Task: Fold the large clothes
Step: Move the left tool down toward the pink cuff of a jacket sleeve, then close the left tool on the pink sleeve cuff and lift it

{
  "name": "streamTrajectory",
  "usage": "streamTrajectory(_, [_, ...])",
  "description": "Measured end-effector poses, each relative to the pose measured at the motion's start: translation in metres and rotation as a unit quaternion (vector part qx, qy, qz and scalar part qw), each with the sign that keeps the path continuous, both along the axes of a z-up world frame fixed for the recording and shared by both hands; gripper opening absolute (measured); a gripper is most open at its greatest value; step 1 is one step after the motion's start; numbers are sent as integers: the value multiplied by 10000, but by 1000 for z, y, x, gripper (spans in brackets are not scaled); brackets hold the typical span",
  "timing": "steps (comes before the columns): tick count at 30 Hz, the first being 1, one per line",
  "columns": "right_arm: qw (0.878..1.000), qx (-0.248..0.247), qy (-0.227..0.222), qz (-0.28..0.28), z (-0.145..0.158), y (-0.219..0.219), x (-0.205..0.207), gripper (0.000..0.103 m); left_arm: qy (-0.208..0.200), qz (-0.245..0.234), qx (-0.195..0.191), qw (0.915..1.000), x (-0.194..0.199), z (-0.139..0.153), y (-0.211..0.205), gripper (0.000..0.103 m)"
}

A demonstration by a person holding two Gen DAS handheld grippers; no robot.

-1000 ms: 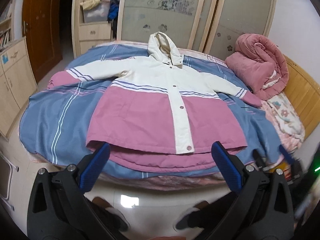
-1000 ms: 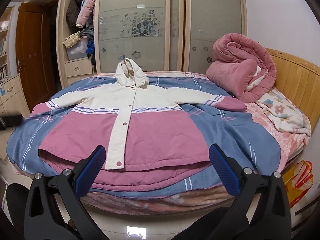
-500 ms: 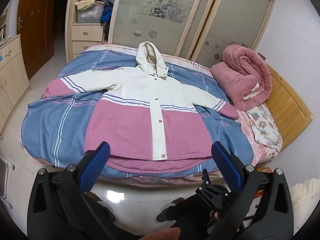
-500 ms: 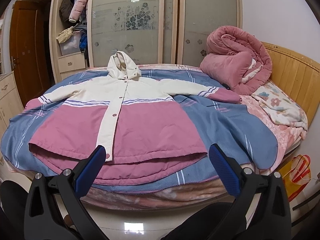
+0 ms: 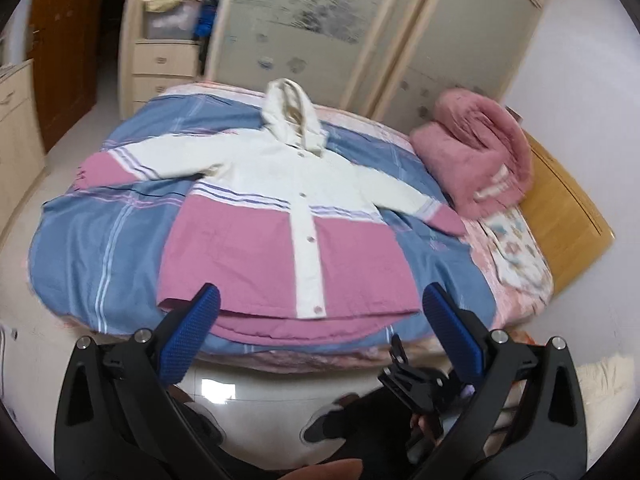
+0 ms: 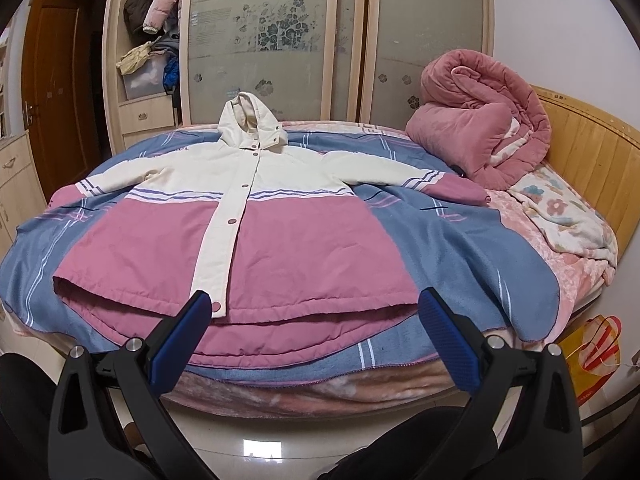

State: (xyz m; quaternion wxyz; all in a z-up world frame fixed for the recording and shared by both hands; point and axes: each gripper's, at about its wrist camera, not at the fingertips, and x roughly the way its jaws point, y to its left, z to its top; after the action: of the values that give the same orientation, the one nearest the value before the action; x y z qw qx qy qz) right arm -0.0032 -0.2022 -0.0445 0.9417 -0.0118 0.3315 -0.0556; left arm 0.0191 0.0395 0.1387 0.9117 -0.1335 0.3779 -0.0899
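Clearly I hold both grippers, left gripper [image 5: 320, 312] and right gripper [image 6: 312, 312], wide open and empty at frame bottom, since the jacket [image 6: 240, 240] lies spread flat mid-frame, unfolded.

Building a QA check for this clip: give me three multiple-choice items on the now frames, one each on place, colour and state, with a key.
1. Where does the rolled pink quilt lie?
A. by the wooden headboard
B. on the floor
C. on the jacket's hood

2. Colour of the hooded jacket lower body?
A. blue
B. pink
C. green

3. State of the left gripper and right gripper?
A. both open, empty
B. both shut on the hem
C. one holds a sleeve

Key: A, it lies on the bed's headboard side; B, pink below the stripes; A, fingers spread, nothing between.
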Motion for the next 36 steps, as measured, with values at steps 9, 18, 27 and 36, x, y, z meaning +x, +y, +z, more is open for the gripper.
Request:
streamTrajectory(9, [9998,-120,160,83,-7,14,12,102,-602,490,20,9970,-6,3,31,101])
streamTrajectory(18, [9997,-122,195,87,-8,20,33,102,132,1769,-984,9792,84,-89,207,101])
streamTrajectory(27, [9990,-80,321,291,-17,32,63,102,-96,2713,-3740,8868,170,-234,416,101])
streamTrajectory(36, [9974,-217,477,497,-24,43,89,102,-772,2661,-4306,8590,248,-277,500,101])
